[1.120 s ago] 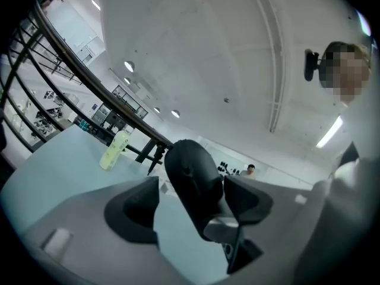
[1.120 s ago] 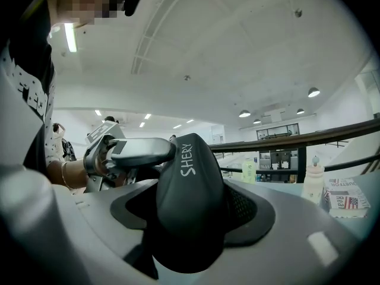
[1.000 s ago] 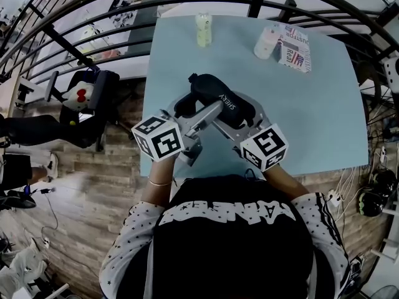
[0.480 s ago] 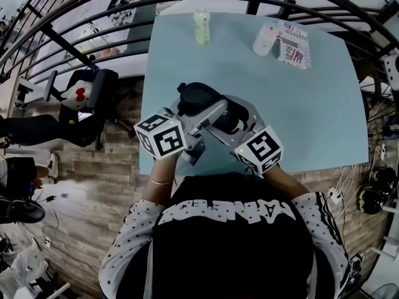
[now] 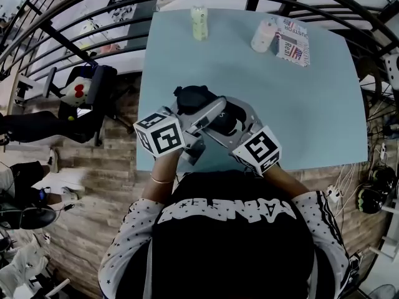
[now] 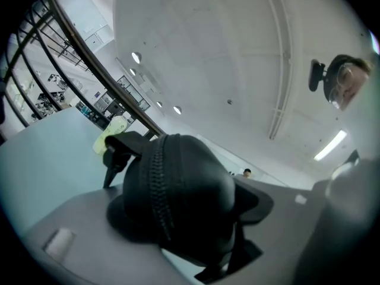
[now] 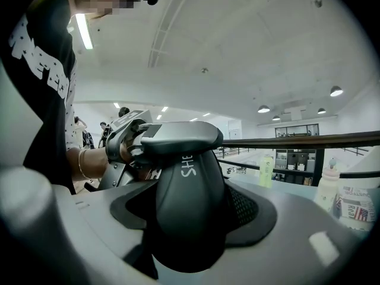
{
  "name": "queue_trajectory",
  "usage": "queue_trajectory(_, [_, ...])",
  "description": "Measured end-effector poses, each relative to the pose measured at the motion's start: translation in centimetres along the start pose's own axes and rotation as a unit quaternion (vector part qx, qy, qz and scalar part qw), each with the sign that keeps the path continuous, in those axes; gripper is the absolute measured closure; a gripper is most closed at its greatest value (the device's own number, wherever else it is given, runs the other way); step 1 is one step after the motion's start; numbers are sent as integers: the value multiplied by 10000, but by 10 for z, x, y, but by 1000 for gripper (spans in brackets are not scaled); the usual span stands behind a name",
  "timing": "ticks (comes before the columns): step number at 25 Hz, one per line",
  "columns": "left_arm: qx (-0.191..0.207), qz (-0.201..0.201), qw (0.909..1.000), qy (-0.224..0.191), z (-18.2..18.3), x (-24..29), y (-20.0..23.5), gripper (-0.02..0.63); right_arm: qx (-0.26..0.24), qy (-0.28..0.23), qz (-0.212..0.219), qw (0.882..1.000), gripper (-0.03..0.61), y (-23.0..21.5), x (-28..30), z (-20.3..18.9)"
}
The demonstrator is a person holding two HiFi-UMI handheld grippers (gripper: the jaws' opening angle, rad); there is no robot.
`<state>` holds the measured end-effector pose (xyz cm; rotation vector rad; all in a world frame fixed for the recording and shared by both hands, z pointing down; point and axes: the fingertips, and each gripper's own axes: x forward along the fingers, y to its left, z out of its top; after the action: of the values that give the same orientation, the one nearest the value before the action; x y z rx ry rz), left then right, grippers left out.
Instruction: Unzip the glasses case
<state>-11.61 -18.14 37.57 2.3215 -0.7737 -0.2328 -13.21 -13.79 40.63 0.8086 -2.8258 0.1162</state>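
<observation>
We hold the glasses case (image 5: 198,99) between both pairs of jaws, above the desk (image 5: 312,104), presumably to steady it and expose the zipper (image 6: 159,183). The right gripper (image 7: 193,218) clamps its body, pointing slightly downward. The left gripper (image 6: 178,212) grasps one end, held level.

We have the case (image 5: 194,98) over the table's (image 5: 312,104) near left part, clamped between both claws: left claw (image 5: 209,114) from the near left, right claw (image 5: 234,120) from the near right. At the far edge a bottle (image 5: 199,22) stands left, a second bottle (image 5: 263,36) to its right, and a box (image 5: 293,42) just beside that. A chair (image 5: 87,95) stands on the floor (image 5: 93,198), left of the table.
</observation>
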Motion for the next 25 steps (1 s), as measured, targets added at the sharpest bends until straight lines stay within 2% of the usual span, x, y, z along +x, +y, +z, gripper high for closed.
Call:
queue_trajectory(3, [-100, 2, 9999, 29, 2, 1, -4, 614, -20, -75, 70, 9999, 245, 0, -3, 4])
queue_trajectory(7, [-37, 35, 10000, -21, 7, 0, -11, 614, -232, -184, 143, 9995, 239, 0, -5, 12])
queue_trajectory(17, [419, 363, 9982, -231, 26, -4, -25, 614, -409, -91, 263, 9988, 241, -12, -45, -4])
queue_trajectory(25, [624, 567, 9958, -358, 37, -7, -38, 614, -588, 90, 231, 9980, 335, -26, -61, -17])
